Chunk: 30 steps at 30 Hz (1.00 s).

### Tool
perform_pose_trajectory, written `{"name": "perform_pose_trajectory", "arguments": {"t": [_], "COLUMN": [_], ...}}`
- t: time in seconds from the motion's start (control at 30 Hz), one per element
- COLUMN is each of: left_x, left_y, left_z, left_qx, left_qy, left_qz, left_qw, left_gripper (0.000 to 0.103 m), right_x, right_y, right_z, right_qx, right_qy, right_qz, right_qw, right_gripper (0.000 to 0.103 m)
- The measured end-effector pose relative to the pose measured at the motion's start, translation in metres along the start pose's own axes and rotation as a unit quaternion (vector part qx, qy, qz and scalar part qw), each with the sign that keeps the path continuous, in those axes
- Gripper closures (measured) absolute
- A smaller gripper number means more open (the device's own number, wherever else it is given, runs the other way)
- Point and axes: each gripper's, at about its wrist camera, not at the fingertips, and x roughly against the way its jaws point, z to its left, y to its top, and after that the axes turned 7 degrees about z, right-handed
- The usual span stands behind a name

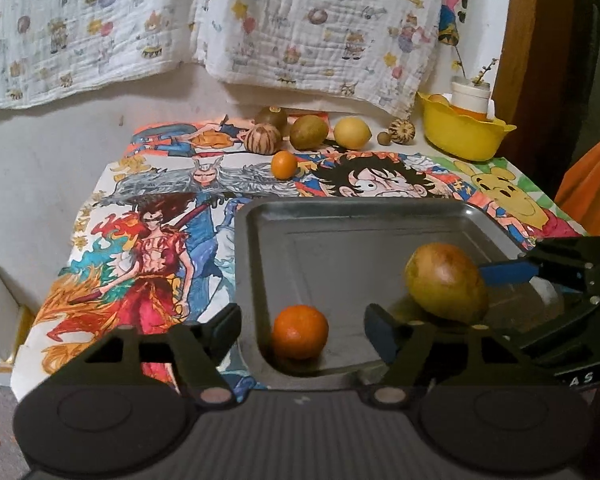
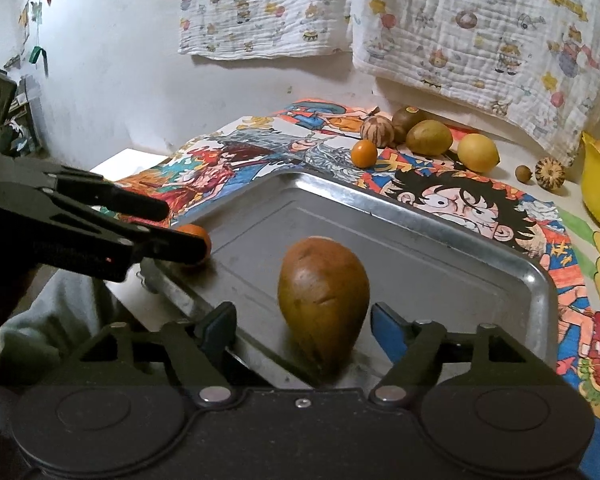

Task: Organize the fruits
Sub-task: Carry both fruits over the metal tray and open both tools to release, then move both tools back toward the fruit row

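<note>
Our left gripper (image 1: pixel 302 326) and right gripper (image 2: pixel 304 326) stand spread, pinching nothing: the orange (image 1: pixel 299 332) and mango (image 2: pixel 324 300) lie released inside the metal tray (image 2: pixel 440 216), where we collect fruits.

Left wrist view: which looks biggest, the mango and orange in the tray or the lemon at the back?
1. mango
2. orange
3. lemon
The lemon lies farther from the camera than the tray, so its true rank is unsure.
</note>
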Motion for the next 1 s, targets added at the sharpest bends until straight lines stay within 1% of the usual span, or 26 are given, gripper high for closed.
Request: {"name": "perform_pose_trajectory", "arguments": {"t": [0.07,0.17,0.23,0.3,0.37,0.43,0.67,0.77,1.0], "left_x": [0.004,0.01,0.013,0.016,0.018,0.02,0.024,0.025,0.027], "left_y": [-0.004,-0.009,-0.013,-0.016,-0.018,-0.019,-0.021,-0.018,0.0], "left_z": [0.0,-0.002,-0.002,-0.002,-0.002,-0.001,0.007,0.012,0.03], "left_qx": [-0.007,-0.025,-0.034,-0.041,-0.048,-0.053,-0.076,-0.077,-0.064], "left_qy": [0.001,0.011,0.016,0.022,0.026,0.03,0.057,0.065,0.075], "left_qz": [-0.002,-0.001,-0.001,0.0,0.001,0.002,0.012,0.016,0.022], "left_qw": [1.0,0.9996,0.9993,0.9989,0.9985,0.9981,0.9954,0.9948,0.9949], "left_gripper": [0.017,0.013,0.009,0.005,0.004,0.002,0.001,0.001,0.0], "right_x": [0.005,0.015,0.021,0.026,0.032,0.037,0.05,0.051,0.049], "right_y": [-0.003,-0.008,-0.012,-0.016,-0.019,-0.021,-0.027,-0.026,-0.012], "right_z": [-0.001,-0.004,-0.006,-0.009,-0.013,-0.017,-0.036,-0.046,-0.067], "right_qx": [0.001,0.001,-0.001,-0.004,-0.008,-0.012,-0.018,-0.022,-0.044], "right_qy": [-0.003,-0.013,-0.024,-0.035,-0.047,-0.063,-0.113,-0.133,-0.15], "right_qz": [-0.001,-0.002,-0.002,0.001,0.003,0.005,0.02,0.026,0.02], "right_qw": [1.0,1.0,1.0,0.999,0.999,0.998,0.993,0.991,0.988], "right_gripper": [0.021,0.016,0.01,0.006,0.005,0.002,0.001,0.001,0.001]}}
